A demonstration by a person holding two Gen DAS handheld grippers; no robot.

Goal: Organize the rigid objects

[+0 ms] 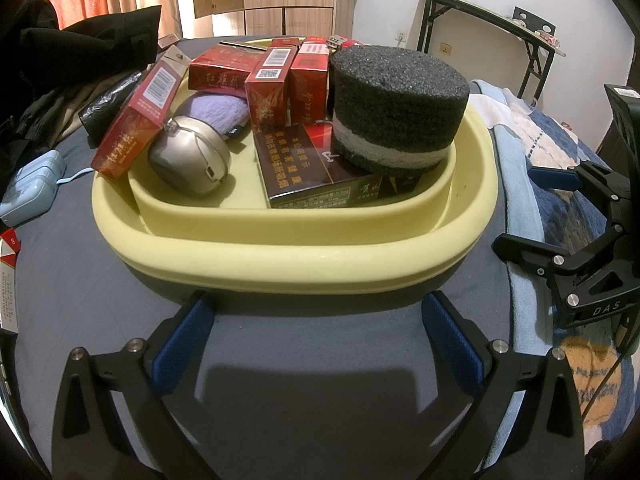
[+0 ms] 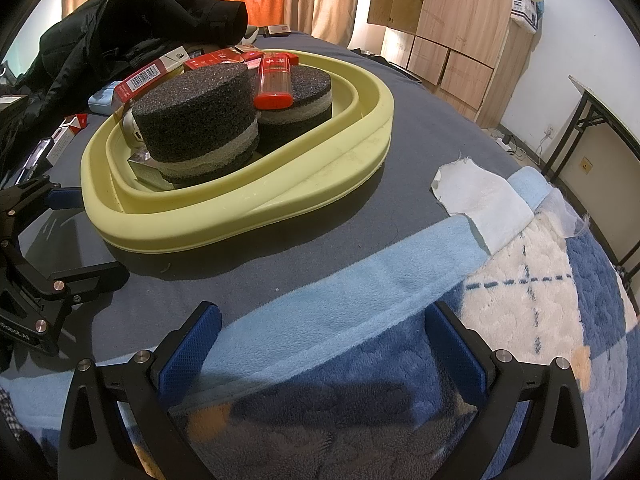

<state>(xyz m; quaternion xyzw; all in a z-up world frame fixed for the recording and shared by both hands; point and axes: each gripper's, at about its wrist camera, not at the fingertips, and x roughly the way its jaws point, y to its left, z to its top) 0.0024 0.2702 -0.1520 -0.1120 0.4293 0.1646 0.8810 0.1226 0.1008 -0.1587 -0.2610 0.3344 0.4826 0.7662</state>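
Inside tray [image 1: 296, 236]: two foam blocks [image 2: 200, 120].

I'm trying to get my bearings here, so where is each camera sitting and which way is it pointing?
Left wrist: on the left gripper, low over the grey sheet, facing the yellow tray head-on; its own open fingers show, with the right gripper at the right edge.
Right wrist: on the right gripper, over the blue blanket, viewing the tray from its side; own open fingers show, left gripper at the left edge.
Shared: the tray, the near foam cylinder, red boxes.
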